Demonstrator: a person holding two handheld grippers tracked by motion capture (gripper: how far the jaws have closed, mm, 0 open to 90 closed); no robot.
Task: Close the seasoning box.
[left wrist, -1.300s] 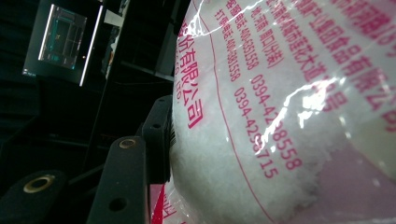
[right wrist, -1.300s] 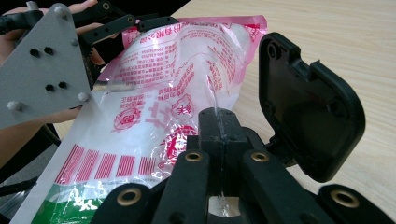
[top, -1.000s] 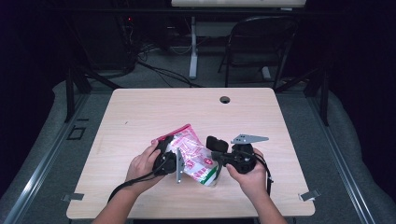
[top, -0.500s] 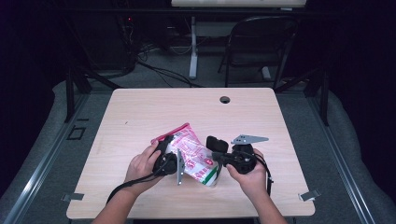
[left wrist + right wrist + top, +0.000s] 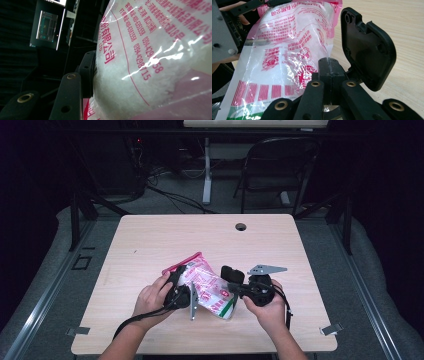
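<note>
almost nothing has shifted since a second ago: in the high view both hands sit where they were, and the bag (image 5: 210, 290) hangs between them at the same tilt over the near middle of the worktop (image 5: 150, 240). i read that as a pause with the grip settled, so the work on the bag looks ready to go on rather than needing a fresh grab.

my left gripper (image 5: 181, 295) has its jaws partway closed around the fat, filled body of the bag; in the left gripper view the one jaw i can see presses flat against the film, so it's gripping the bag. my right gripper (image 5: 329, 67) has its jaws shut tight together, pinching a thin edge of the plastic film.

the bag (image 5: 287, 52) itself is a clear plastic pouch printed in pink-red characters, with a row of red bars and a green strip at one end and a solid pink band at the other. inside is white, grainy stuff, packed close against the wrinkled, shiny film (image 5: 150, 62).
</note>
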